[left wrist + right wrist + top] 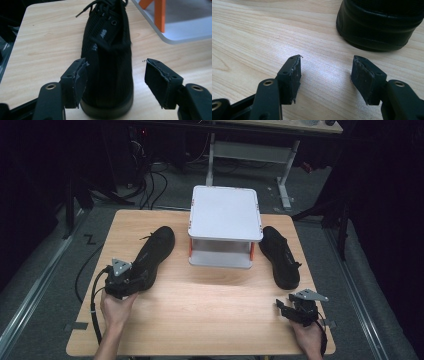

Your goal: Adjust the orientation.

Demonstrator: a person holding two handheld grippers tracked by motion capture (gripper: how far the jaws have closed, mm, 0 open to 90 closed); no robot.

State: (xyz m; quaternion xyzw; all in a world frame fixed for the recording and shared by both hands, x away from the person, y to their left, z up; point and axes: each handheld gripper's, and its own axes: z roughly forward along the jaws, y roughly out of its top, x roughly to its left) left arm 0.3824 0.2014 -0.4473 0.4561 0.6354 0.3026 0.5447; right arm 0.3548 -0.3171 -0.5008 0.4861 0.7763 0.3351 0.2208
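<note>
A black mesh shoe (155,252) lies on the left of the wooden table (200,315), toe pointing away. My left gripper (142,279) stands open around its heel. In the left gripper view the shoe (110,37) sits between the jaws. The left pad (79,81) is against its side, while the right pad (157,80) is clear of it. A second black shoe (280,255) lies on the right. My right gripper (281,306) is low over the table, just short of it. That gripper (325,62) is open with bare wood between the jaws, and the shoe's heel (379,27) is ahead on the right.
A white two-level stand (225,212) with orange posts sits at the table's far middle, between the shoes. Its lower shelf (180,35) lies to the right of the left shoe. Bare wood spans the near half of the table. Cables and a desk frame stand on the floor beyond.
</note>
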